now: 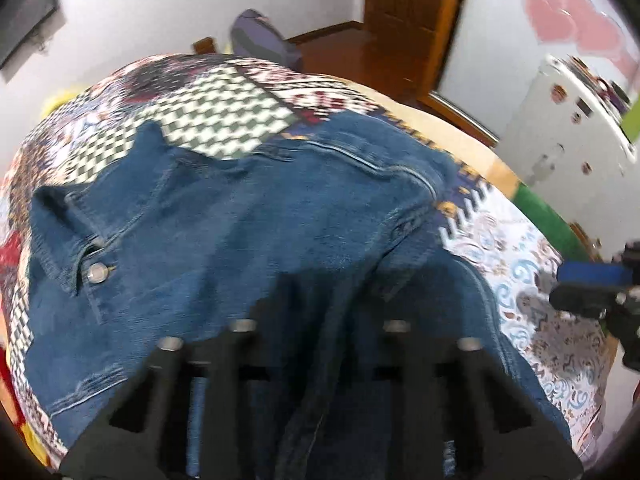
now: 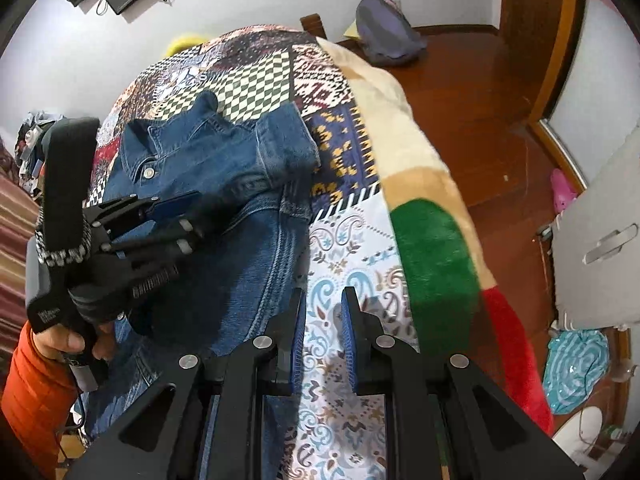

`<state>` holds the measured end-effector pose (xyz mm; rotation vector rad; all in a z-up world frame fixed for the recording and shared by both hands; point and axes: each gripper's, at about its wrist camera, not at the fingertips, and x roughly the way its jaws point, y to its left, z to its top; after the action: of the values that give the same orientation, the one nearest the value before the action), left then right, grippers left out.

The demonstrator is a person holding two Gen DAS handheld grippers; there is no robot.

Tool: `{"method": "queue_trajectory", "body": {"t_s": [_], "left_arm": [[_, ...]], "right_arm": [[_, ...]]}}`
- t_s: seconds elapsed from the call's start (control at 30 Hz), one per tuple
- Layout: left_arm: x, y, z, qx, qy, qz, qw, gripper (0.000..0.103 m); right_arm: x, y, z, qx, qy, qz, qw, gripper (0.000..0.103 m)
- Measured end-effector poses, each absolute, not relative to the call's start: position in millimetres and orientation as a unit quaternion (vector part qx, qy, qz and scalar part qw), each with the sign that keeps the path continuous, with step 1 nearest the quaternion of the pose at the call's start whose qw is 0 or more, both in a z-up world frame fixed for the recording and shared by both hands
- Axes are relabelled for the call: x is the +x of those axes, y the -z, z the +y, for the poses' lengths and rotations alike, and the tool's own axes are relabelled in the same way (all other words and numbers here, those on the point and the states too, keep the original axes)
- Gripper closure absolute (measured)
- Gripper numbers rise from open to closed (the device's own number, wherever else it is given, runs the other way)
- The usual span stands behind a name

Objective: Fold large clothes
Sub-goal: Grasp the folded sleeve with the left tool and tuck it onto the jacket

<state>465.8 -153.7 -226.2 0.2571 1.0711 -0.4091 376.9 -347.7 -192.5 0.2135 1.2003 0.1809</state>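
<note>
— White walls and a wooden door [image 1: 412,12] stood behind the bed, whose patchwork quilt [image 1: 224,116] carried the denim jacket [image 1: 240,220] spread across it in the left wrist view. How was the left gripper [image 1: 320,312]?

— Blurred and dark against the denim; its jaws were over the jacket, but I couldn't tell whether they gripped.

— And the right wrist view?

— Jacket [image 2: 224,200] lay left of centre on the quilt [image 2: 348,248]. The right gripper [image 2: 323,332] hung just beside its edge, jaws parted, holding nothing. The left gripper [image 2: 188,216] reached onto the denim.
</note>
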Motion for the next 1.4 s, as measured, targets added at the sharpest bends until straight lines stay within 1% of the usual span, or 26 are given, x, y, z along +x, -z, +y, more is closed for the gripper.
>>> {"method": "queue_trajectory", "body": {"t_s": [0.03,0.2,0.4,0.53,0.67,0.87,1.0,1.03,1.1,1.17,1.2,1.27,1.4], "left_arm": [[467,221,-147,0.108,0.195,0.503,0.835,0.096],[459,179,-117,0.095,0.177,0.452,0.869,0.098],[438,114,-50,0.080,0.141,0.376,0.912,0.099],[423,95,-2,0.081,0.104,0.355,0.926,0.099],[407,112,35,0.078,0.080,0.370,0.922,0.099],[384,174,77,0.031,0.065,0.440,0.895,0.098],[367,214,93,0.006,0.061,0.478,0.876,0.094],[363,222,97,-0.003,0.059,0.486,0.872,0.092],[357,234,106,-0.021,0.054,0.496,0.866,0.089],[351,246,113,-0.033,0.048,0.506,0.860,0.083],[349,250,116,-0.037,0.044,0.508,0.859,0.082],[344,253,119,-0.039,0.040,0.508,0.860,0.074],[336,256,126,-0.043,0.031,0.504,0.862,0.064]], "right_arm": [[378,194,-346,0.100,-0.086,0.564,0.815,0.090],[380,193,-336,0.087,-0.091,0.564,0.816,0.090],[385,186,-323,0.065,-0.092,0.562,0.820,0.090],[394,185,-308,0.053,-0.095,0.564,0.819,0.090],[402,193,-287,0.025,-0.094,0.569,0.816,0.090],[409,230,-267,-0.030,-0.079,0.596,0.799,0.090],[407,238,-273,-0.021,-0.083,0.595,0.799,0.089],[407,238,-276,-0.017,-0.085,0.594,0.800,0.089],[405,239,-279,-0.011,-0.088,0.594,0.799,0.089],[403,239,-282,-0.011,-0.091,0.594,0.799,0.089],[402,239,-282,-0.012,-0.092,0.595,0.799,0.089],[399,239,-283,-0.027,-0.084,0.596,0.798,0.089],[390,241,-284,-0.041,-0.079,0.594,0.800,0.089]]}}
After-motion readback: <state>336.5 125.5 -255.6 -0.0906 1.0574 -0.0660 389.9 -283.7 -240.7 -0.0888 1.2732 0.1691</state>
